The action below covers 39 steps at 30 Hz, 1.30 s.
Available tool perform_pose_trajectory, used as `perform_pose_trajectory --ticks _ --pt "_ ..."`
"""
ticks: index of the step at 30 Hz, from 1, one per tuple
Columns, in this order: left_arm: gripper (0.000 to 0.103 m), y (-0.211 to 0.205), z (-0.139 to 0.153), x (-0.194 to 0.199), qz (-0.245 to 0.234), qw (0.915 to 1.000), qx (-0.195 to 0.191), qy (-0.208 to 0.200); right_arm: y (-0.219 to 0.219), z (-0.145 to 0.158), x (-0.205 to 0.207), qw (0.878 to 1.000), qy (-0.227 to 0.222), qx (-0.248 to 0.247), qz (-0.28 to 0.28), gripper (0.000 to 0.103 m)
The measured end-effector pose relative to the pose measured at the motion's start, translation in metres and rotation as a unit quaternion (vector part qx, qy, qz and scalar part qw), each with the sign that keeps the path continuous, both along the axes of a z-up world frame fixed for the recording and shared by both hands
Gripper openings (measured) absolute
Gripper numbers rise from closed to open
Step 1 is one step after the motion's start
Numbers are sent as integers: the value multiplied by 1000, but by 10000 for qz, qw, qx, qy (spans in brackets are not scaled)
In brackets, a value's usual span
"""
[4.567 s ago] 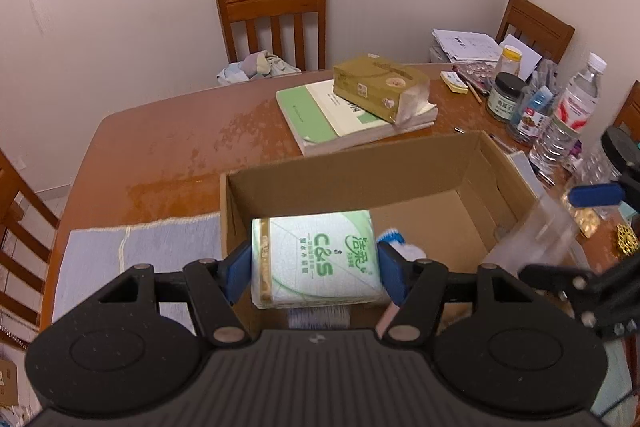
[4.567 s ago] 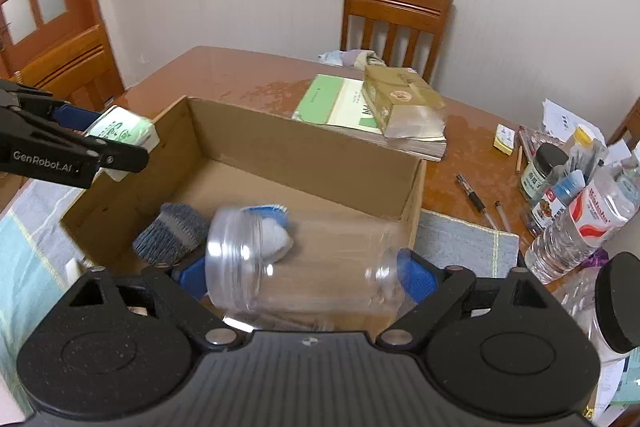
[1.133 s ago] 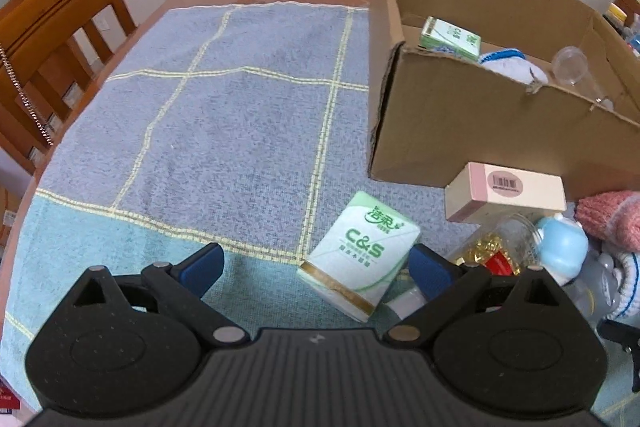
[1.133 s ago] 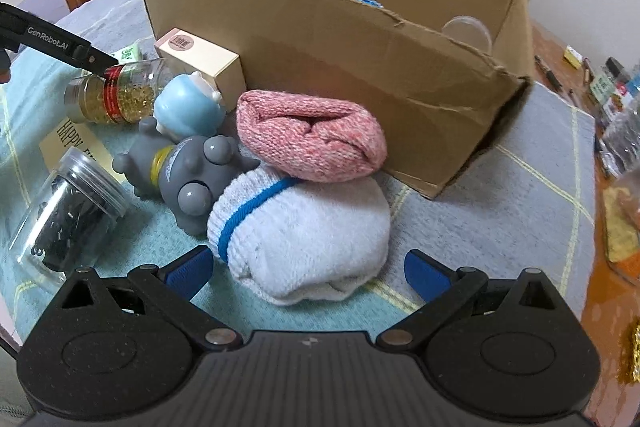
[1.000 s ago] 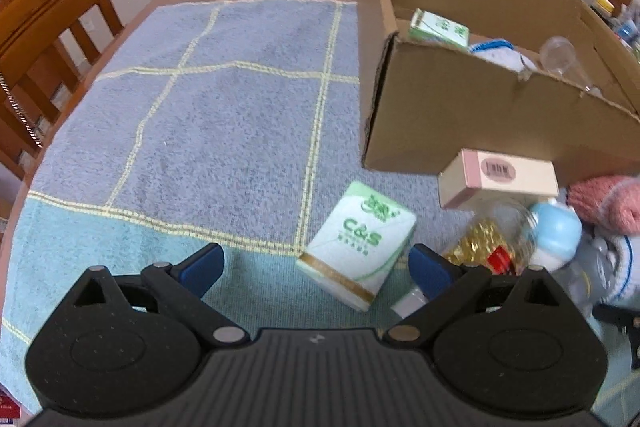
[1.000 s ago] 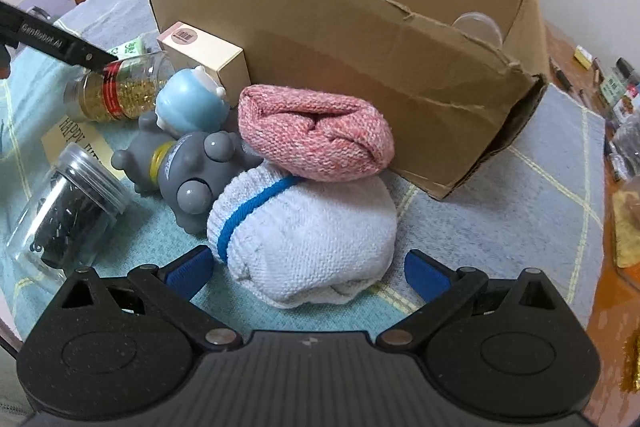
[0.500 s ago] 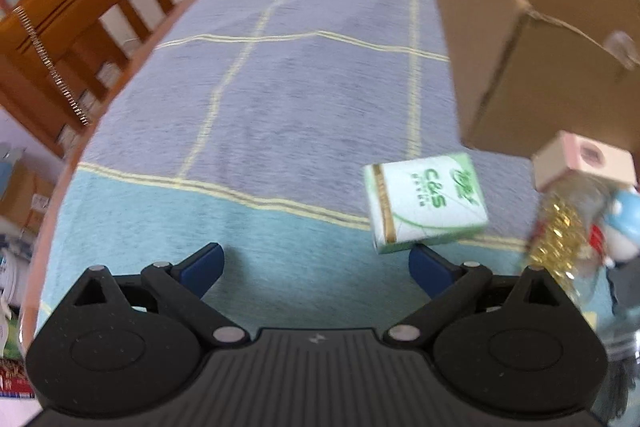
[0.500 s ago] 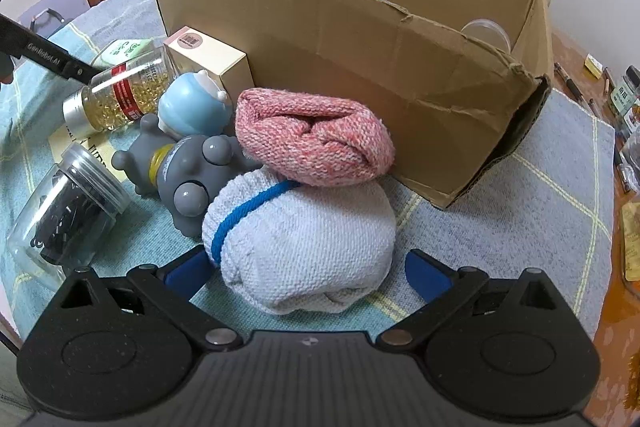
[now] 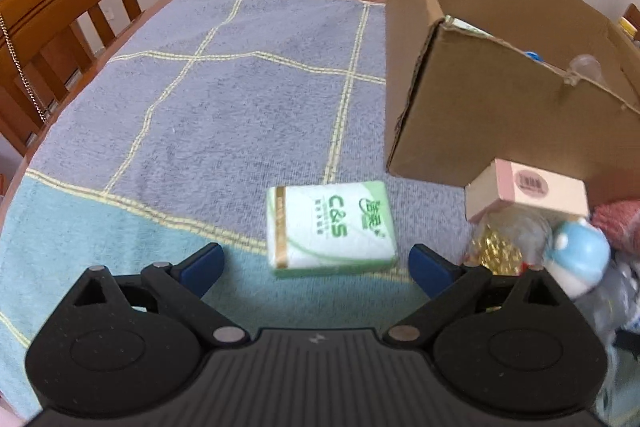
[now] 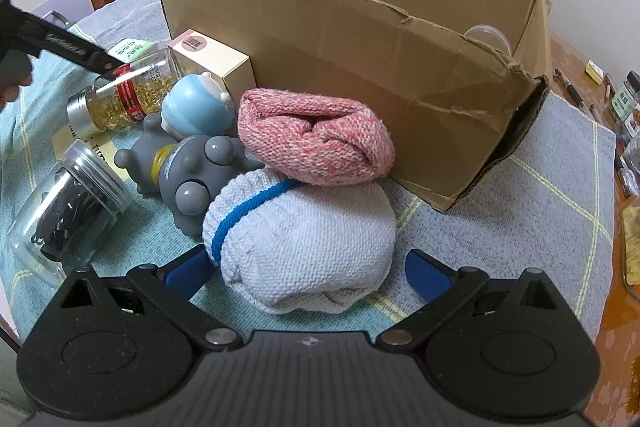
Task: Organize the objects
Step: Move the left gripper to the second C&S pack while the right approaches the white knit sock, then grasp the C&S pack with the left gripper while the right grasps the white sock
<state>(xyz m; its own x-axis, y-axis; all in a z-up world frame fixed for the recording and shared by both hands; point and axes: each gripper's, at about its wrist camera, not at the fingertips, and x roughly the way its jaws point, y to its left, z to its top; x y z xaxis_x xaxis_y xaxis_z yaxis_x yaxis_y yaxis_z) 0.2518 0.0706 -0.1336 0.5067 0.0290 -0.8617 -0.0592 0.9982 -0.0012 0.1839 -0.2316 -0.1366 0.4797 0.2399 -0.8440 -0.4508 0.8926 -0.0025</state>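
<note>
The left gripper [image 9: 316, 263] has its blue-padded fingers spread wide and holds nothing; the green-and-white soft tissue pack [image 9: 331, 227] lies flat on the blue checked cloth [image 9: 224, 107] between and just ahead of the tips, at 12 o'clock. The right gripper [image 10: 307, 267] is equally wide and empty, with the white knitted sock roll with a blue stripe [image 10: 300, 231] sitting between its fingers, touching neither pad as far as I can tell.

Risks, as I judge them: the tissue pack is soft and lies slightly askew to the fingers, so a close could pinch one corner and let it swivel or sag out. The white roll carries the pink knitted sock roll [image 10: 316, 139] on its far top; lifting the white one would probably tip the pink one off toward the grey rubber toy [image 10: 188, 171].

At 2 o'clock of the left view, the open brown cardboard box [image 9: 500, 75] stands on the surface, its near wall high enough to catch a low carry. Just beside it crowd a pink-topped cream carton [image 9: 528, 191], a clear bottle of gold capsules [image 10: 120, 99] and a light-blue figurine [image 10: 200, 107]; a clear jar of black clips [image 10: 68, 211] lies at 9 o'clock of the right view.
</note>
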Motion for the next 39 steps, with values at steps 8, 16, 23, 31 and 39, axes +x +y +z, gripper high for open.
perform_pose_trajectory --ticks 8,16,23,31,39 --pt "101 -7 -4 2 326 9989 19 -325 0 0 -3 10000 -57 29 15 103" --pt "102 -9 -4 1 289 9990 9 -333 3 1 7 9992 -4 12 399 103" --pt "102 -10 -4 -1 324 9989 -12 -352 7 4 14 9981 147 -48 603 103" --pt "102 -13 -4 -3 368 9987 -46 -343 10 8 -13 9954 456 -93 842 103" --pt "96 -13 -4 -6 599 9972 -46 -442 -11 7 -17 9991 244 -90 336 103"
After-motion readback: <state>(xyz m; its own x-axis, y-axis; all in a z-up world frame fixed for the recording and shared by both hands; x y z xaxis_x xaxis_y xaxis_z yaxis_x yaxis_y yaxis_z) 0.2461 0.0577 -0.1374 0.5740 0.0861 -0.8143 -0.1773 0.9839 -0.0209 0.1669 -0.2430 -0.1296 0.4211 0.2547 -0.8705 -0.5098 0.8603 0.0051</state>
